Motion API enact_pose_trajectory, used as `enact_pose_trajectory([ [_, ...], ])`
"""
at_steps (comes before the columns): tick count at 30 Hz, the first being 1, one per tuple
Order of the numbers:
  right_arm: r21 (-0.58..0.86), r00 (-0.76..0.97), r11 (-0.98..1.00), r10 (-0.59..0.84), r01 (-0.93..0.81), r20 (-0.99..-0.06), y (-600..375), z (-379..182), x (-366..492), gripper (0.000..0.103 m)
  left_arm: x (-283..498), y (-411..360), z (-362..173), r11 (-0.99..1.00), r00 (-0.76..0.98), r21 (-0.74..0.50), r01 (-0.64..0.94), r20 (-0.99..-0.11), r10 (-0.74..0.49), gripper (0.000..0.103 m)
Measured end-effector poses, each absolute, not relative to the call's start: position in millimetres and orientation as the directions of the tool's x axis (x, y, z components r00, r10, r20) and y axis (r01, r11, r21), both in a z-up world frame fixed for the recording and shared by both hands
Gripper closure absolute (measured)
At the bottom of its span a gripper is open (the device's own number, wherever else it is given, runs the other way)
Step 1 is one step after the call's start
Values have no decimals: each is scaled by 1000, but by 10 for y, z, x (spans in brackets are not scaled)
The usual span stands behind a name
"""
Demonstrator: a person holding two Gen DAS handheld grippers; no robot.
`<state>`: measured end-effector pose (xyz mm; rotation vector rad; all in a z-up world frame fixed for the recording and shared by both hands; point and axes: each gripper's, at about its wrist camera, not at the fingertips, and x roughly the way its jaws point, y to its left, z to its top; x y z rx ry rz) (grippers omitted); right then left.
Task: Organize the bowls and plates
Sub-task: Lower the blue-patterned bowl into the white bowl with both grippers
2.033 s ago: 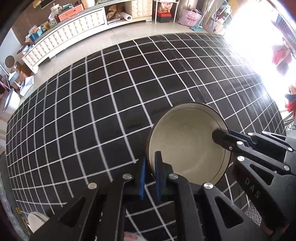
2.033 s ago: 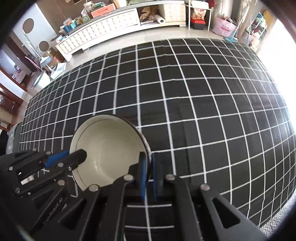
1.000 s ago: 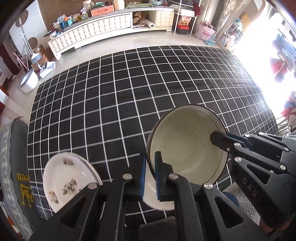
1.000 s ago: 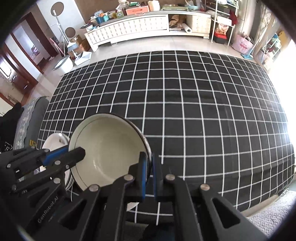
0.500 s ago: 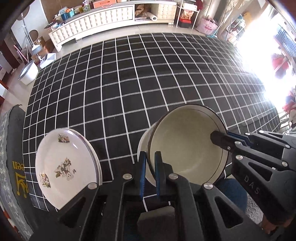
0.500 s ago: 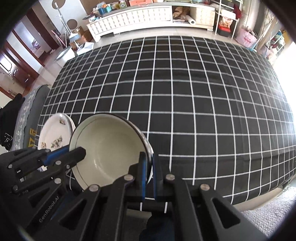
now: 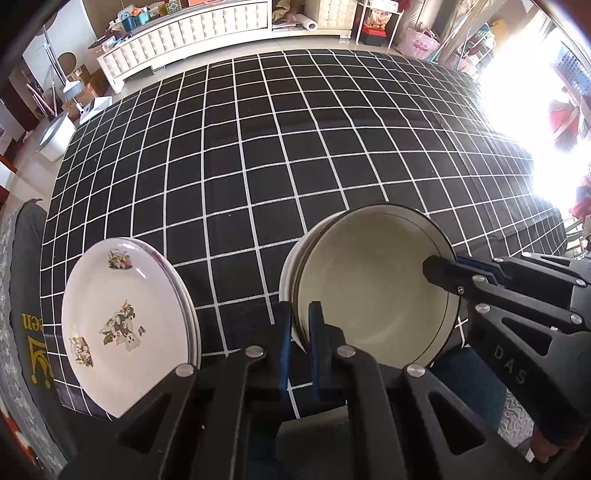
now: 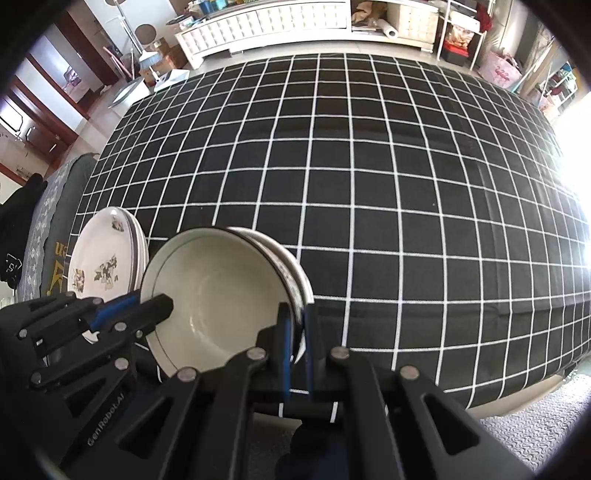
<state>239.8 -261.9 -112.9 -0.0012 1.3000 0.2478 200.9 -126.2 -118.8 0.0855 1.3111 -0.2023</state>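
Observation:
A cream bowl with a dark rim (image 7: 373,291) is held by both grippers. My left gripper (image 7: 300,332) is shut on its left rim. My right gripper (image 8: 297,339) is shut on its right rim, and also shows in the left wrist view (image 7: 443,269). The bowl (image 8: 221,295) sits nested in a stack of other bowls (image 8: 291,269) near the table's front edge. A stack of white floral plates (image 7: 125,325) stands to the left of the bowls, also in the right wrist view (image 8: 103,266).
The table carries a black cloth with a white grid (image 7: 258,147). A dark seat with yellow lettering (image 7: 29,332) lies at the left. A white cabinet (image 7: 184,33) stands across the floor beyond the table.
Both grippers have pulled back toward the table's front edge with the bowl. The plate stack and the lower bowls have come into view.

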Motion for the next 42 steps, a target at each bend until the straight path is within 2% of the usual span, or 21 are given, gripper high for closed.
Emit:
enact_pose_trajectory([
  [13,166,232,970,205,-177,-951,-2683,-1179,2422,94,2032,-1236,-1222,978,243,-67,196,-963,-115,95],
  [21,121,257,964,183,-238,-949,-2659,-1085,2373,92,2022,-1146,-1100,974,281,-86,209,-949,-144,95],
  [23,113,276,965,178,-235,-945,-2689,-1038,2358,87,2029,-1116,-1073,974,287,-90,208,-946,-148,88],
  [24,103,287,966,171,-237,-942,-2705,-1014,2349,78,2034,-1103,-1068,974,289,-92,207,-945,-151,84],
  [25,95,291,966,165,-241,-942,-2713,-1003,2345,62,2036,-1095,-1065,974,290,-95,208,-945,-154,81],
  [27,82,309,966,158,-246,-938,-2747,-979,2323,43,2045,-1076,-1069,974,291,-96,204,-944,-154,74],
  [28,78,316,967,154,-241,-936,-2764,-977,2318,40,2046,-1057,-1072,974,294,-99,202,-943,-157,71],
  [29,78,323,969,153,-234,-934,-2791,-970,2307,39,2043,-1038,-1075,974,297,-104,200,-941,-162,70],
  [34,137,305,969,196,-205,-932,-2882,-1022,2257,37,2029,-930,-1145,967,286,-160,199,-934,-213,47],
  [39,164,284,970,211,-181,-935,-2892,-1178,2242,33,2028,-870,-1283,959,266,-212,188,-929,-258,46],
  [42,172,316,972,215,-159,-924,-2925,-1203,2212,26,1997,-868,-1338,957,272,-205,206,-927,-258,44],
])
